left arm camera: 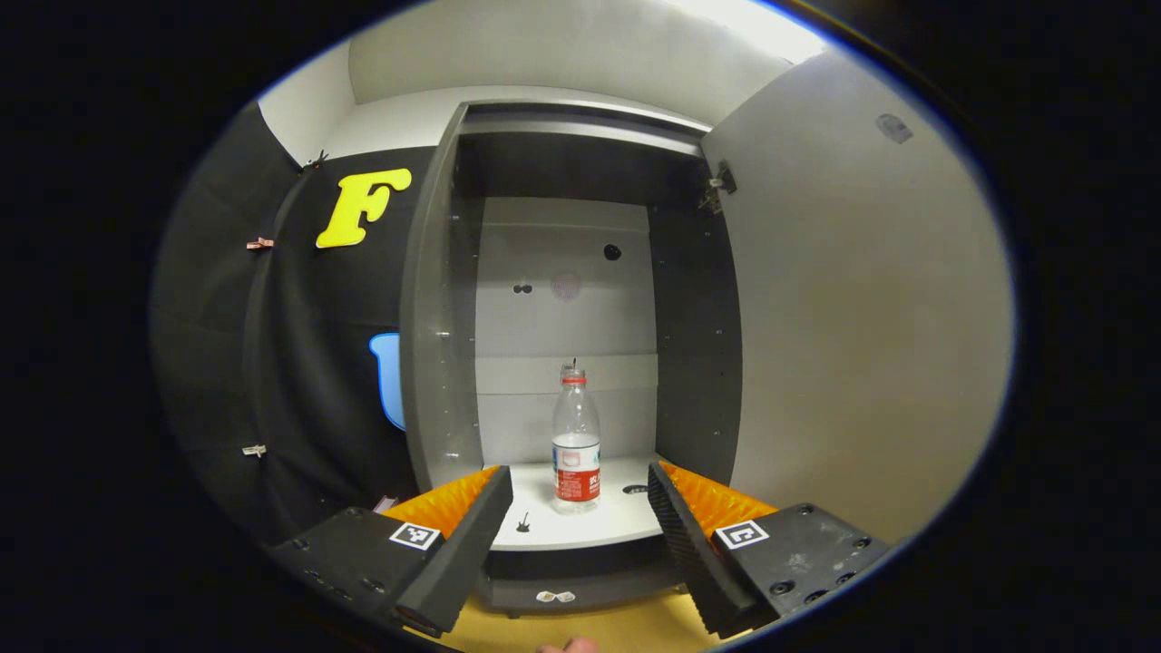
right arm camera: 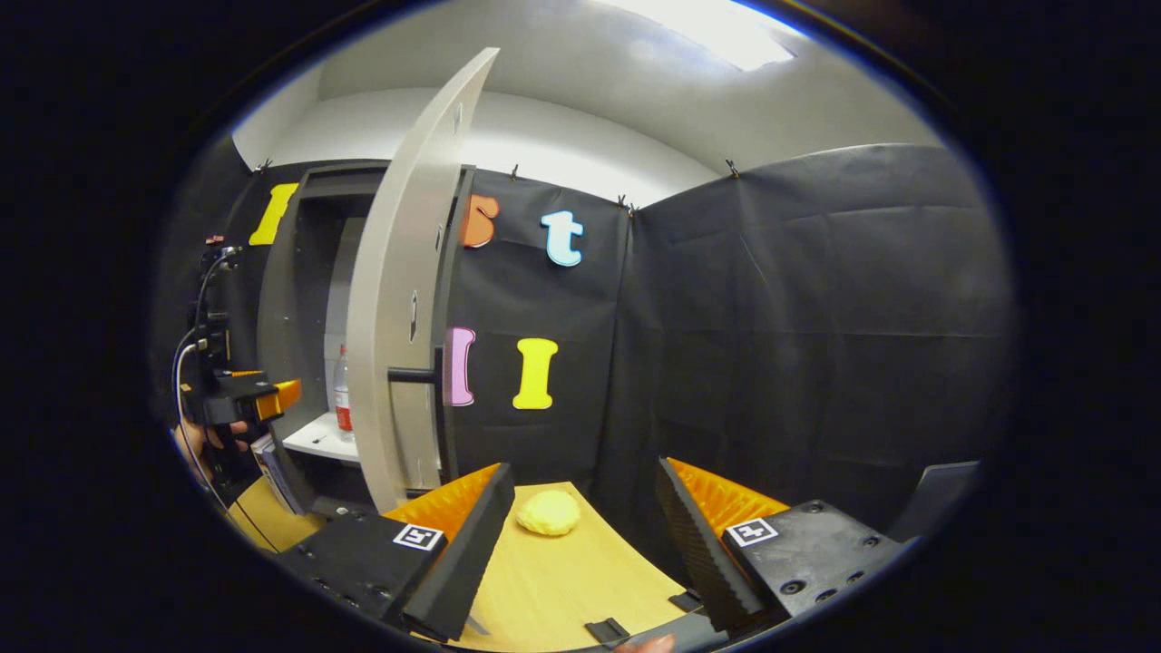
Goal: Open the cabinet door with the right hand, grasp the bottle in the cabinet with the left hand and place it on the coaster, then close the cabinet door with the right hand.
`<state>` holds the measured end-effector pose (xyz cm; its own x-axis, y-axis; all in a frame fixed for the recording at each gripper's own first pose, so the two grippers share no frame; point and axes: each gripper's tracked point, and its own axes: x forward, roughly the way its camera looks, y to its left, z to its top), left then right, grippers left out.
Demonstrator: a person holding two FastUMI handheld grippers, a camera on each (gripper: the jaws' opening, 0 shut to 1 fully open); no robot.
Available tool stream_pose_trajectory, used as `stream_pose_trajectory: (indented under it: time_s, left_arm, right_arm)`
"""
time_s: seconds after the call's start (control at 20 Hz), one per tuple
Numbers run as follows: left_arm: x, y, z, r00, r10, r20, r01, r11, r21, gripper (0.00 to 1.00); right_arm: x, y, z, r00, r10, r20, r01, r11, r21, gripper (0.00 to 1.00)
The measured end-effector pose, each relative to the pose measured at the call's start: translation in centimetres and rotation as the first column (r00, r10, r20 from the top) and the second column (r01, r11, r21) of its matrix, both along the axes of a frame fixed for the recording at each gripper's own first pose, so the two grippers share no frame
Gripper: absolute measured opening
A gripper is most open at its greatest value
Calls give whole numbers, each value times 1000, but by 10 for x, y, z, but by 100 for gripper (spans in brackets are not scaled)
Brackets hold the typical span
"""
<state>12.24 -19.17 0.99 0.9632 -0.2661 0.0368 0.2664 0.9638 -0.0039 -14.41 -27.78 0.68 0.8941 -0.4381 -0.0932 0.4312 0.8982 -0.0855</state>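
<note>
A clear bottle [left arm camera: 576, 435] with a red label and red neck ring stands upright on the white shelf [left arm camera: 626, 521] of the grey cabinet [left arm camera: 435, 317]. The cabinet door [left arm camera: 862, 317] is swung wide open to the right. My left gripper [left arm camera: 580, 517] is open, level with the bottle and short of the shelf's front edge, nothing between its fingers. In the right gripper view the door [right arm camera: 404, 299] shows edge-on with its dark handle [right arm camera: 413, 374]; the bottle [right arm camera: 342, 390] peeks out behind it. My right gripper [right arm camera: 580, 526] hangs open over the table, a yellow round coaster [right arm camera: 548, 512] just beyond it.
The wooden table [right arm camera: 562, 580] runs from the cabinet's foot toward me. A hand [right arm camera: 213, 440] holds the left gripper [right arm camera: 277, 397] in front of the cabinet, cables trailing up from it. Small dark pieces [right arm camera: 606, 628] lie at the table's near edge. A grey object [right arm camera: 943, 490] stands at far right.
</note>
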Motion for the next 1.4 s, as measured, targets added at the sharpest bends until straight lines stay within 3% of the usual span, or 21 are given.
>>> stream_pose_trajectory:
  time_s: [0.15,0.8,1.0,1.05,1.15,1.4]
  left_arm:
    - [37,-13,-8,1000,13,-18,-13,1000,5,94]
    - [176,-39,-64,992,108,-69,-106,994,26,94]
    - [199,-44,-81,989,122,-85,-119,992,39,94]
    - [201,-45,-85,989,117,-96,-114,993,31,92]
    - [201,-44,-82,989,120,-90,-119,993,12,77]
    - [186,-35,-74,988,124,-94,-124,992,3,75]
  right_arm:
    - [2,-10,2,1000,-19,9,19,999,39,97]
    - [4,-37,2,994,-107,19,108,993,-37,97]
    - [9,-43,-3,994,-108,5,108,993,-47,97]
    - [10,-43,-3,994,-105,3,105,994,-42,97]
    - [13,-46,-4,994,-105,3,105,994,-33,97]
    - [20,-42,-3,997,-75,10,76,997,-26,98]
